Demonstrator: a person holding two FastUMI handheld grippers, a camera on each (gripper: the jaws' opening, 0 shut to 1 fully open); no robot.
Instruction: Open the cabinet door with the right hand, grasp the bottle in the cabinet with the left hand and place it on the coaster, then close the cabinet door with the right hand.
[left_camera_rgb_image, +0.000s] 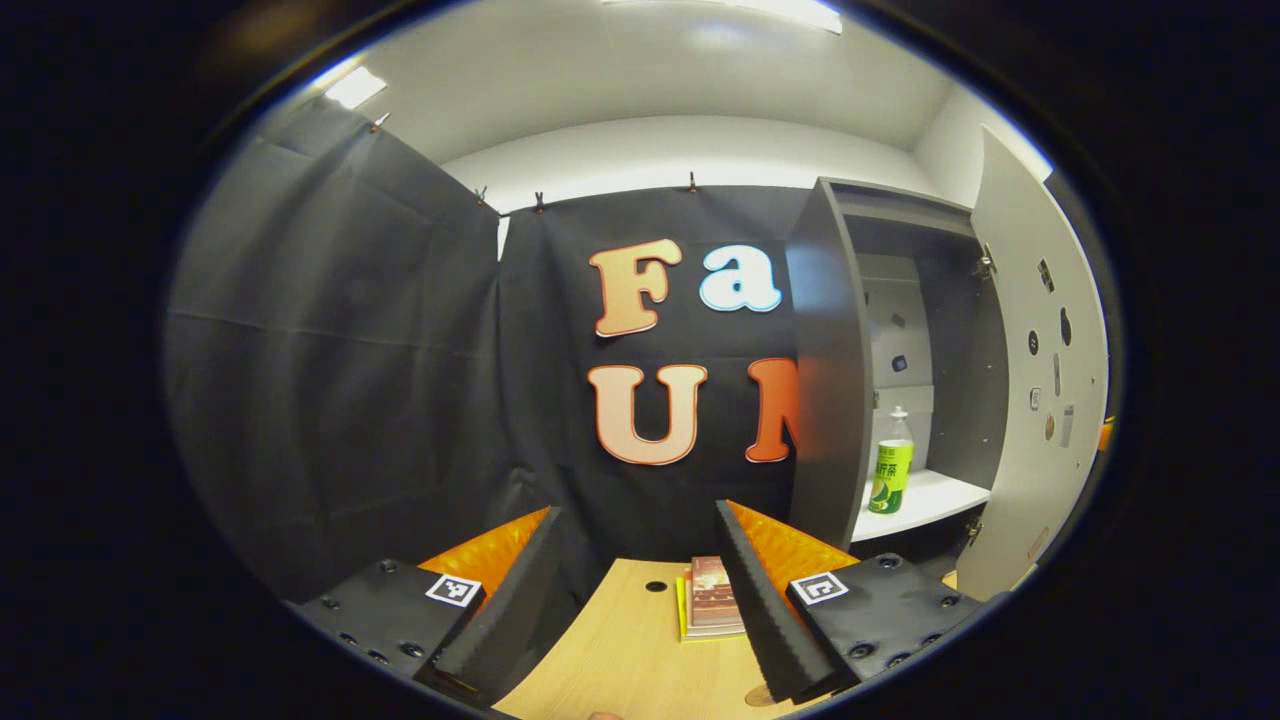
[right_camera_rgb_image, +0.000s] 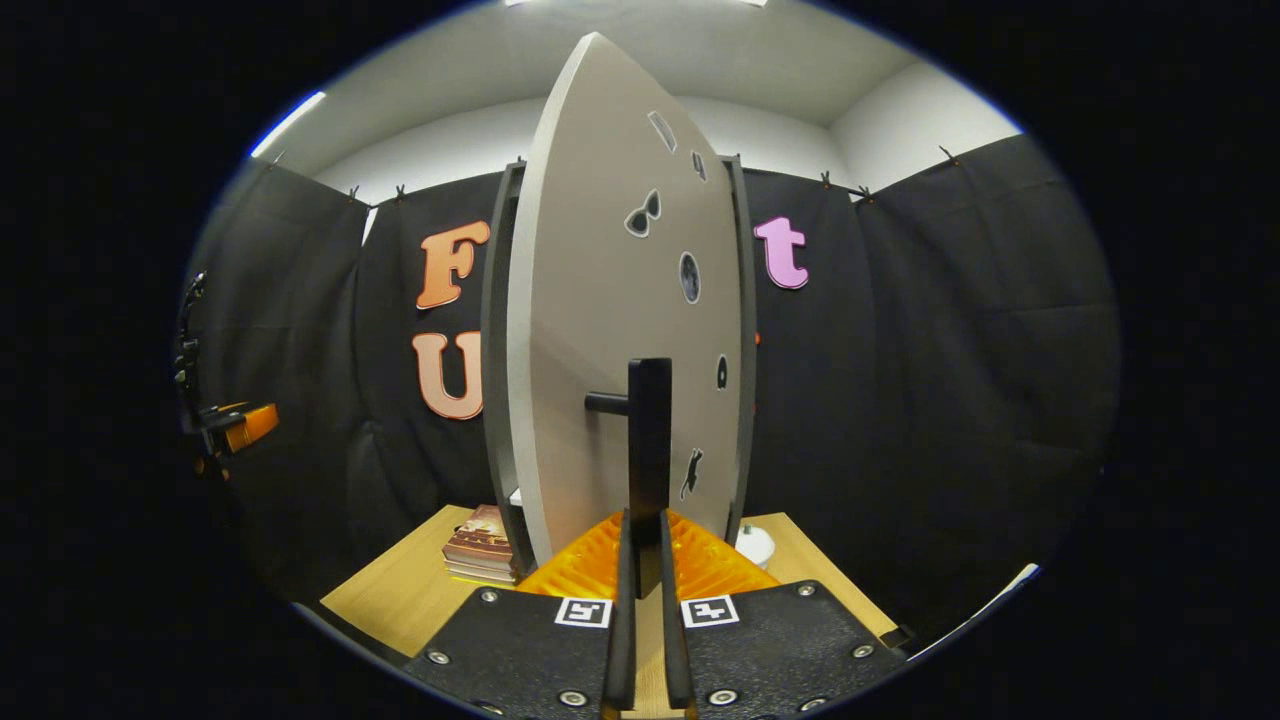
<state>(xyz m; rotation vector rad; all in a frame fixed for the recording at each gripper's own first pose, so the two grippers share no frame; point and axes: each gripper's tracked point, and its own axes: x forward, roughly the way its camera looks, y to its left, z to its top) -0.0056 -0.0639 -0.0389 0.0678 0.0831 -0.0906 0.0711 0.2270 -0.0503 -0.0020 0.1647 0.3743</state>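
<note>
Bottle (left_camera_rgb_image: 890, 474) stands upright on cabinet shelf (left_camera_rgb_image: 935, 497), fwd & to the right of my left claw (left_camera_rgb_image: 640, 590), well apart. Left claw wide open, level over tabletop (left_camera_rgb_image: 620, 660). Right claw (right_camera_rgb_image: 641, 560) clamped on door handle (right_camera_rgb_image: 648, 440), door (right_camera_rgb_image: 610, 330) swung open.

Both the left gripper (left_camera_rgb_image: 638, 590) and right gripper (right_camera_rgb_image: 641, 600) have black finger carriages studded with round screws, each carrying a square black-and-white fiducial tag, ahead of ribbed orange housings (fingers ridged along their inner faces).
</note>
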